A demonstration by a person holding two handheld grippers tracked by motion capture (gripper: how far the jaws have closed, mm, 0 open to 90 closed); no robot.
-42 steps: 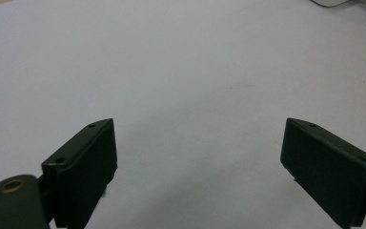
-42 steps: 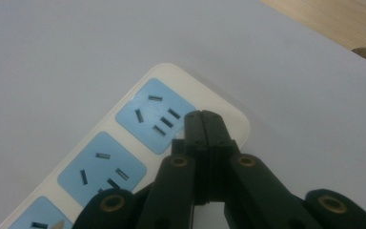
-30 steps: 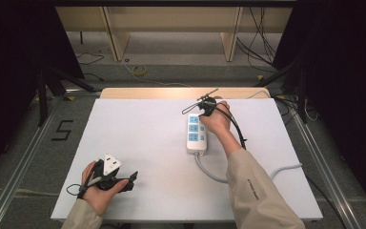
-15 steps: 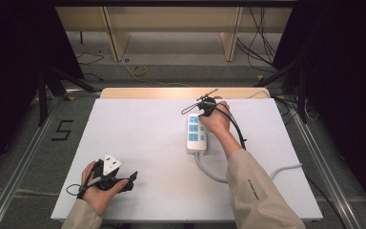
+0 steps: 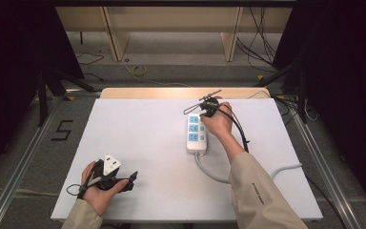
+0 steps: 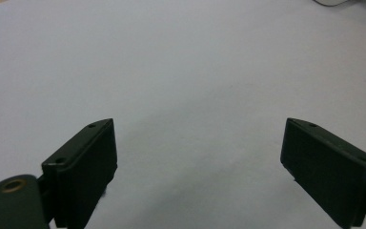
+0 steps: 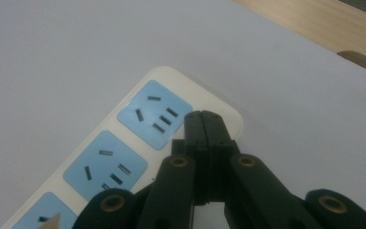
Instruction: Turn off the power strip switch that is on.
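Observation:
A white power strip [image 5: 197,134] with three blue sockets lies right of the middle of the white table [image 5: 138,129], and its grey cord [image 5: 209,169] curls off to the right. My right gripper [image 5: 204,113] is over the strip's far end. In the right gripper view the strip [image 7: 124,143] runs from bottom left, and the right gripper [image 7: 205,120] has its jaws pressed together, empty, just above the strip's end beside the last socket. My left gripper [image 5: 127,178] rests near the front left edge. Seen in its own view, the left gripper [image 6: 198,143] is open over bare table.
A wooden board [image 5: 171,92] sticks out past the table's far edge. Beyond it are shelf legs and loose cables on the floor. Metal rails run along both sides of the table, and a "5" mark [image 5: 63,130] is on the floor at the left.

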